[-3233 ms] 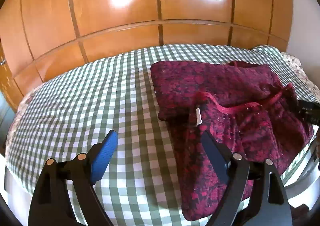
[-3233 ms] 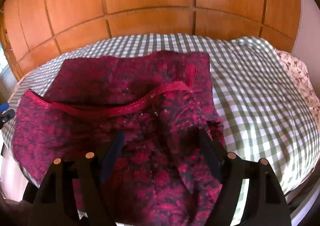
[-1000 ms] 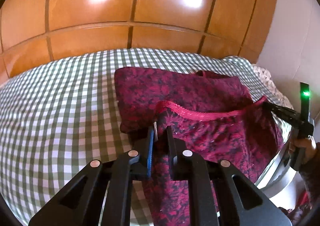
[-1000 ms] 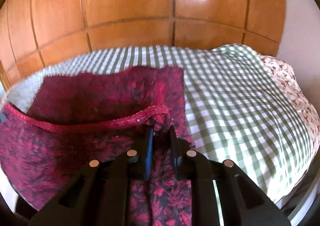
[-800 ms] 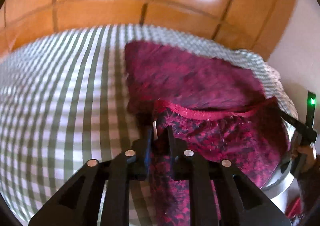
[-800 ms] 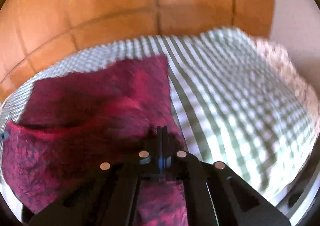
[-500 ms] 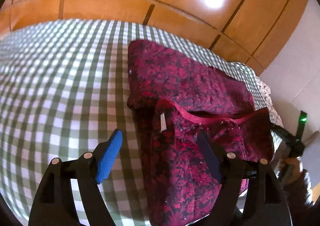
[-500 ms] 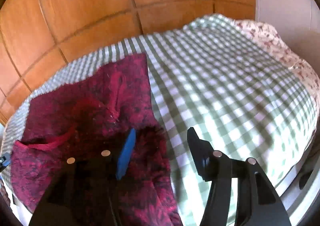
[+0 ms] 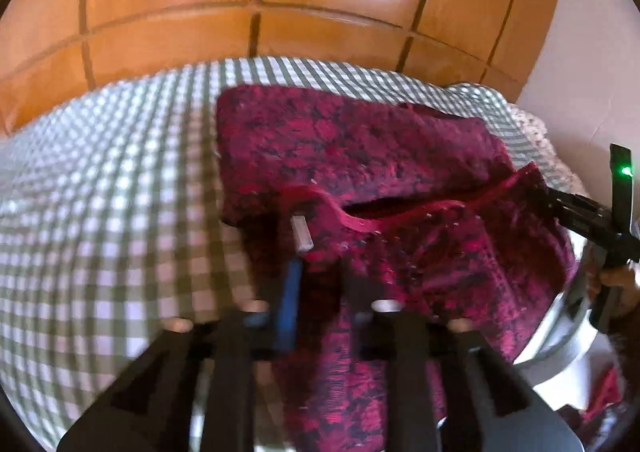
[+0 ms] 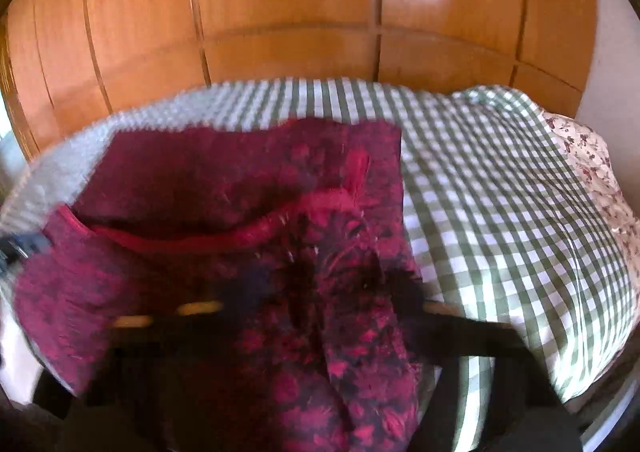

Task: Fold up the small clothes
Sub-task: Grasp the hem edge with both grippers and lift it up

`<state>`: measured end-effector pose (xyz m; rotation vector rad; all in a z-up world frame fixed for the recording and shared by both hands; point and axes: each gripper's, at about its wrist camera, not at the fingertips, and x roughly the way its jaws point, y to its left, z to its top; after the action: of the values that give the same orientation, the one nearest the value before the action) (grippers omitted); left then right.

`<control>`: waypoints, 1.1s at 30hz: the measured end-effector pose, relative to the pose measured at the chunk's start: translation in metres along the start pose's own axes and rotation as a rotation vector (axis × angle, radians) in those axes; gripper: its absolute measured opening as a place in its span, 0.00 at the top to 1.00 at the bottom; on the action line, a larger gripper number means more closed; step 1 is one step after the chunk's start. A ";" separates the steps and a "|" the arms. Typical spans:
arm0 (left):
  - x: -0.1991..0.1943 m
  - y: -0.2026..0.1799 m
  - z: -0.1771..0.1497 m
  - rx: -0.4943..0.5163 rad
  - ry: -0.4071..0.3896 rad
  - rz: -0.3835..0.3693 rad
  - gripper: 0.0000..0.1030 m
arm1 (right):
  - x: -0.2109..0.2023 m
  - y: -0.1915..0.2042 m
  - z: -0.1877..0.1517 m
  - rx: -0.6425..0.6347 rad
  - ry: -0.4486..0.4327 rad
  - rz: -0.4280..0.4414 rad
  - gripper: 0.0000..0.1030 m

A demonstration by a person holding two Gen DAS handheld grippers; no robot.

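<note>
1. The red patterned garment (image 9: 360, 156) lies on the green checked bedcover (image 9: 120, 192), in front of the wooden panelled wall (image 9: 320, 12). Its far part rests flat; the near part hangs over the bed edge toward the person.

2. Done so far, judging by how it lies: the far portion sits as a neat flat rectangle with straight sides, which suggests at least one fold is in — though the layers cannot be counted.

3. The left gripper (image 9: 320, 284) has just been closing, and its jaws now stand nearly together with cloth between them, just below the white label (image 9: 301, 232) and the trimmed red hem (image 9: 360, 222). It reads as clamped on the garment.

4. The right gripper (image 10: 332, 292) is badly blurred in its own view. Its jaws have just been closing too, with dark folds of the garment bunched between them (whether the pads truly press, I cannot tell for sure, but it looks gripped). In the left view it reaches the garment's right corner, held by the person's hand (image 9: 618, 284).

5. Left to do: carry the near half up and over the flat part, smooth it, and probably fold once more.
</note>
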<state>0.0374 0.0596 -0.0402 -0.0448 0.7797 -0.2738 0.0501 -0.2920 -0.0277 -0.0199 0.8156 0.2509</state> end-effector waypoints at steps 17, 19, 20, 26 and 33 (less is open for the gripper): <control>-0.058 0.017 0.031 -0.055 -0.169 -0.067 0.89 | -0.068 -0.033 0.057 0.124 -0.122 0.197 0.87; -0.055 0.019 0.043 -0.053 -0.182 -0.056 0.89 | -0.054 -0.038 0.076 0.147 -0.121 0.196 0.87; -0.050 0.020 0.052 -0.050 -0.188 -0.049 0.89 | -0.047 -0.040 0.084 0.150 -0.121 0.196 0.87; -0.013 0.027 0.099 -0.025 -0.174 0.018 0.90 | -0.006 -0.042 0.135 0.139 -0.123 0.144 0.87; 0.052 0.051 0.137 -0.076 -0.107 0.091 0.90 | 0.060 -0.033 0.178 0.106 -0.093 0.044 0.87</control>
<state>0.1797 0.0872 0.0141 -0.0944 0.6838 -0.1541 0.2248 -0.2912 0.0481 0.1086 0.7358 0.2483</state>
